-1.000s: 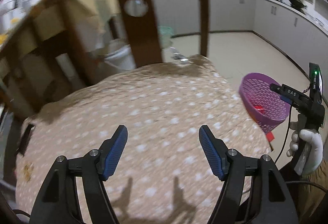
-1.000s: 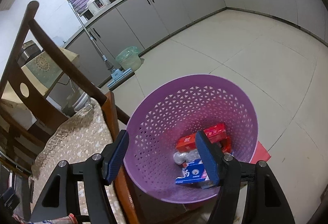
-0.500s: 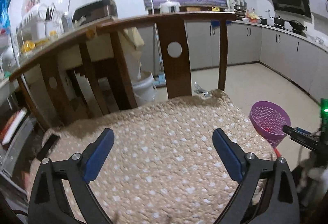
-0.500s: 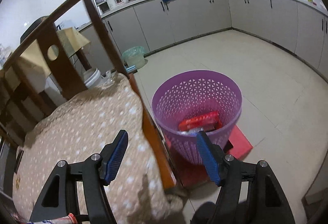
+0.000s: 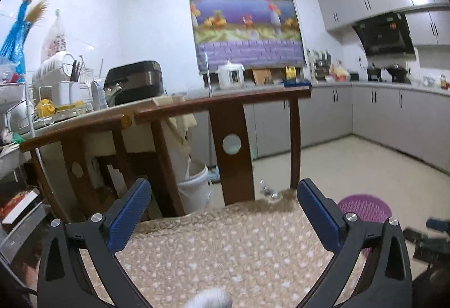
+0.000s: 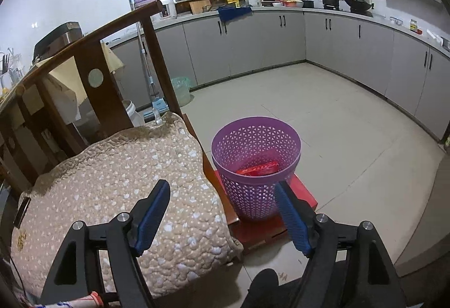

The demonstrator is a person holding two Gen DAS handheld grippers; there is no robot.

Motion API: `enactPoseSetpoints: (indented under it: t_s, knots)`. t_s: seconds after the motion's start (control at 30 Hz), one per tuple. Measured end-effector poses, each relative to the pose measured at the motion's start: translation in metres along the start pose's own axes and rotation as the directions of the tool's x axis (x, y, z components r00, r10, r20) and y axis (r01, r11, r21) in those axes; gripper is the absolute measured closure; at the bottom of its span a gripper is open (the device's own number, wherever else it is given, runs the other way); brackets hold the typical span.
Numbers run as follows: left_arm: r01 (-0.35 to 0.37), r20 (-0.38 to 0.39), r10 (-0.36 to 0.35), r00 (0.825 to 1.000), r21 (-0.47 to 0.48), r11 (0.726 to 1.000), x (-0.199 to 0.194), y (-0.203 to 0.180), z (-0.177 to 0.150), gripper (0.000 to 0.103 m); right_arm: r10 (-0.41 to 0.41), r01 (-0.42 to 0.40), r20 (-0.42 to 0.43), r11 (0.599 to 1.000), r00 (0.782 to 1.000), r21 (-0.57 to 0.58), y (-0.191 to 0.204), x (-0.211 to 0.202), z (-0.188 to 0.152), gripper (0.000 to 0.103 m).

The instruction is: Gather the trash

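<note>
- The left gripper (image 5: 223, 205) hangs over the near part of the chair seat, its blue-padded jaws spread wide with nothing between them; they have just been opening
- The right gripper (image 6: 222, 213) is above the seat's right edge, jaws well apart and holding nothing, and they too have just been opening wider
- Under both lies a beige quilted cushion (image 6: 118, 181) with pale spots, draped over the seat of a dark wooden chair (image 6: 92, 54) and hanging over its front corner
- Just beside the chair's right edge stands a purple lattice waste basket (image 6: 254, 167), upright on a low red board (image 6: 264, 229) on the tiled floor; in the left wrist view only its rim (image 5: 364, 208) shows past the cushion
- A red packet (image 6: 260, 168) lies inside the basket, low against its wall; anything else in there is hidden
- Beyond the chair back stand a white bucket (image 5: 195, 191) and a pale green bin (image 6: 180, 89) by the grey cabinets (image 6: 281, 40)
</note>
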State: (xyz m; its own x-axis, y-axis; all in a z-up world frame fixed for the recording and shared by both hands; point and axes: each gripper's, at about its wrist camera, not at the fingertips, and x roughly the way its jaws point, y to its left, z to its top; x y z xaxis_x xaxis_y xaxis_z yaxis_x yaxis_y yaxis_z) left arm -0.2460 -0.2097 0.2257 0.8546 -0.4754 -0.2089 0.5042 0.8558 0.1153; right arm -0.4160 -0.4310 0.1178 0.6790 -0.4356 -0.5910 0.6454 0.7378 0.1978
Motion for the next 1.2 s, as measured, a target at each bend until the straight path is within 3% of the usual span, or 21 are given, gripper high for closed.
enactPoseSetpoints:
  t_s: [0.13, 0.33, 0.5, 0.73, 0.9, 1.2]
  knots:
    - [0.062, -0.1, -0.064, 0.993, -0.022, 0.998, 0.003, -0.022, -0.01, 0.0, -0.011, 0.011, -0.019, 1.0, 1.0, -0.001, -0.007, -0.006, -0.001, 0.022]
    - [0.139, -0.263, -0.121, 0.957, 0.052, 0.989, -0.004, -0.062, -0.035, 0.0, -0.009, 0.01, -0.038, 0.999, 0.999, 0.037, -0.027, -0.015, -0.013, 0.022]
    - [0.189, -0.295, -0.154, 0.943, 0.094, 0.978, -0.019, -0.082, -0.042, 0.0, -0.022, 0.026, -0.061, 0.998, 0.998, 0.056, -0.034, -0.021, -0.026, 0.021]
    - [0.284, -0.406, -0.225, 0.886, 0.09, 0.955, -0.019, -0.101, -0.058, 0.0, -0.064, 0.065, -0.039, 0.998, 0.997, 0.025, -0.029, -0.031, -0.028, 0.021]
    - [0.315, -0.428, -0.246, 0.87, 0.098, 0.944, -0.023, -0.106, -0.064, 0.0, -0.103, 0.103, -0.025, 0.995, 0.994, -0.001, -0.024, -0.034, -0.027, 0.018]
    - [0.325, -0.472, -0.26, 0.843, 0.06, 0.944, -0.015, -0.102, -0.069, 0.0, -0.1, 0.1, -0.047, 0.995, 0.994, -0.013, -0.02, -0.028, -0.028, 0.018]
